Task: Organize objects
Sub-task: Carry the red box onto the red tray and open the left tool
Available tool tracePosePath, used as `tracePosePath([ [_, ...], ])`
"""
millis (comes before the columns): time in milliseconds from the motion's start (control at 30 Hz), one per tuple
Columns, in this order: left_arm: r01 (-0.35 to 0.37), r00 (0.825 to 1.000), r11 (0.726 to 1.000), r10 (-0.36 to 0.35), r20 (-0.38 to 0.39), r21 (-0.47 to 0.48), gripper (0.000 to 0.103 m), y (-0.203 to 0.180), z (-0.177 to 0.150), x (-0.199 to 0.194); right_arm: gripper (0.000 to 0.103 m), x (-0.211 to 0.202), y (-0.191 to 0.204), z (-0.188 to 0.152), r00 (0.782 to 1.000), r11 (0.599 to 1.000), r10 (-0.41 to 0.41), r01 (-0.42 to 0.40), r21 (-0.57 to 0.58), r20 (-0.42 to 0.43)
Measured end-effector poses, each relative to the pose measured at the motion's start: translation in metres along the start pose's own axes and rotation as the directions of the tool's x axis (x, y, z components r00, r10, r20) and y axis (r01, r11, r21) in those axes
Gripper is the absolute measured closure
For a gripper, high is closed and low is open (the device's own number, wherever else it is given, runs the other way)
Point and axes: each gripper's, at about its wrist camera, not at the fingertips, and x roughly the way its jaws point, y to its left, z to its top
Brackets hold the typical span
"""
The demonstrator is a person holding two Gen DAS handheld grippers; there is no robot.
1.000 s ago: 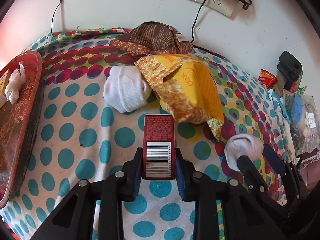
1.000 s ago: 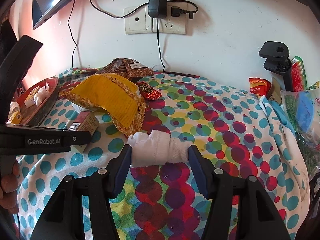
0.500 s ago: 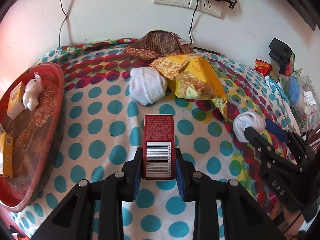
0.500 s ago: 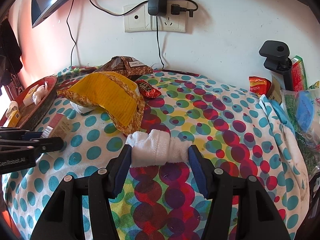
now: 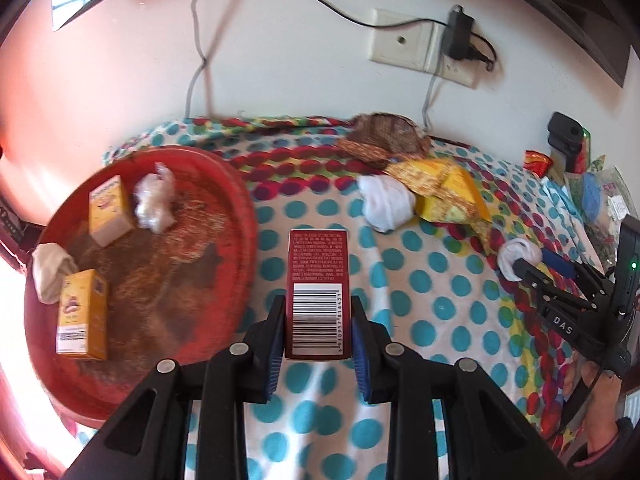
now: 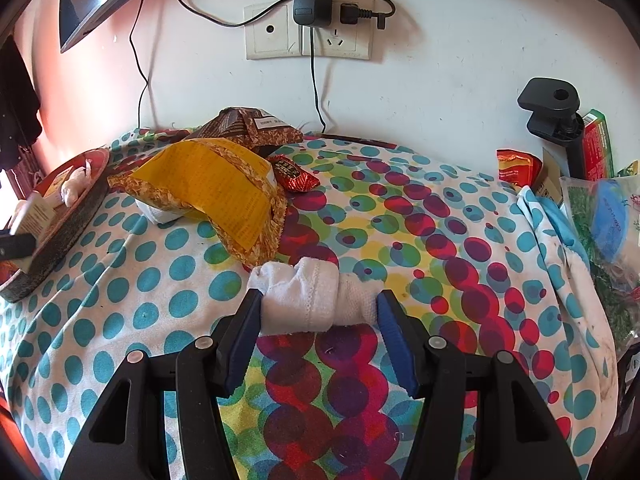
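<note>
My left gripper [image 5: 318, 312] is shut on a dark red box [image 5: 318, 292] with a barcode, held above the polka-dot cloth beside the red tray [image 5: 244, 216]. The tray holds two yellow boxes [image 5: 110, 210], a clear plastic wad [image 5: 154, 200] and a pale sock [image 5: 50, 272]. My right gripper [image 6: 318, 300] is shut on a rolled white sock [image 6: 316, 298] over the cloth's middle; it also shows in the left wrist view [image 5: 518, 258]. Another white sock [image 5: 384, 204] lies by the yellow snack bag [image 5: 444, 196].
A brown snack bag [image 6: 244, 128] and a small red candy wrapper [image 6: 294, 174] lie near the wall. Wall sockets with a charger [image 6: 312, 0] and cables hang above. A black clamp [image 6: 554, 120], red packets and plastic bags crowd the right edge.
My left gripper has carried the red box left and back, so the red tray now fills the left of its view. The right gripper and its sock have stayed put.
</note>
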Motion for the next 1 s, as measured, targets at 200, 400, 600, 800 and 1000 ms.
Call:
tracePosePath([
  [200, -0.080, 0.997, 0.995, 0.081, 0.012, -0.063, 0.074, 0.052, 0.001, -0.013, 0.047, 0.000, 0.000, 0.001, 1.000, 1.000, -0.002, 0.002, 0.000, -0.003],
  [400, -0.160, 0.987, 0.977, 0.161, -0.002, -0.138, 0.074, 0.108, -0.001, -0.015, 0.047, 0.001, 0.001, 0.000, 1.000, 1.000, -0.006, 0.006, -0.003, -0.007],
  [600, -0.230, 0.972, 0.949, 0.235, -0.003, -0.214, 0.074, 0.166, -0.002, -0.018, 0.047, 0.002, 0.001, -0.001, 1.000, 1.000, -0.019, 0.019, -0.019, -0.012],
  [800, -0.268, 0.961, 0.922, 0.275, -0.015, -0.280, 0.074, 0.211, 0.001, -0.017, 0.046, 0.005, 0.003, -0.001, 0.999, 0.999, -0.023, 0.023, -0.024, -0.023],
  [1000, -0.287, 0.956, 0.910, 0.290, -0.035, -0.299, 0.074, 0.238, 0.013, -0.006, 0.046, 0.006, 0.007, -0.001, 0.999, 0.999, -0.037, 0.036, -0.040, -0.034],
])
